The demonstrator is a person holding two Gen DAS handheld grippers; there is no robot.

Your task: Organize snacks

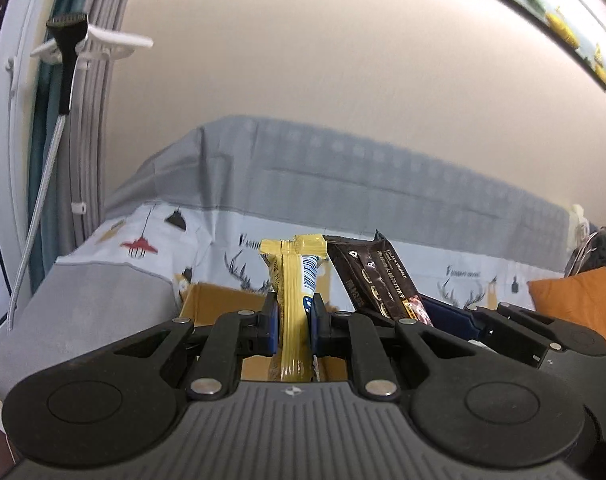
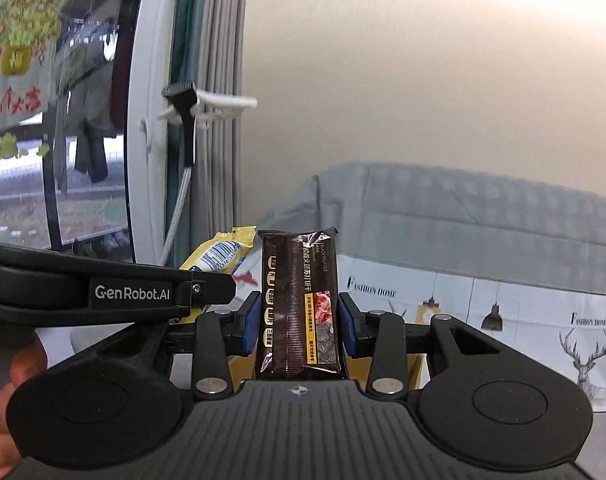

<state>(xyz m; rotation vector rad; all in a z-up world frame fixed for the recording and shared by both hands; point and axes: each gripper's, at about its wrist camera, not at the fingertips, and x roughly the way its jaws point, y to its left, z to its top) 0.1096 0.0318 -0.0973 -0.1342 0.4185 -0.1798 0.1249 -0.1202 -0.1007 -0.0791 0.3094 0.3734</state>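
Observation:
My left gripper point(image 1: 295, 320) is shut on a yellow snack packet point(image 1: 297, 280), held upright above an open cardboard box point(image 1: 219, 300). My right gripper point(image 2: 299, 324) is shut on a dark brown snack packet point(image 2: 299, 300), also upright. In the left wrist view the brown packet point(image 1: 379, 280) shows just right of the yellow one. In the right wrist view the yellow packet point(image 2: 219, 254) shows to the left, behind the left gripper's black body point(image 2: 103, 292).
A sofa with a grey and white printed cover point(image 1: 343, 184) stands behind the box, against a beige wall. An orange cushion point(image 1: 579, 304) lies at the right. A window frame and curtains point(image 2: 207, 80) with a hanging tool are at the left.

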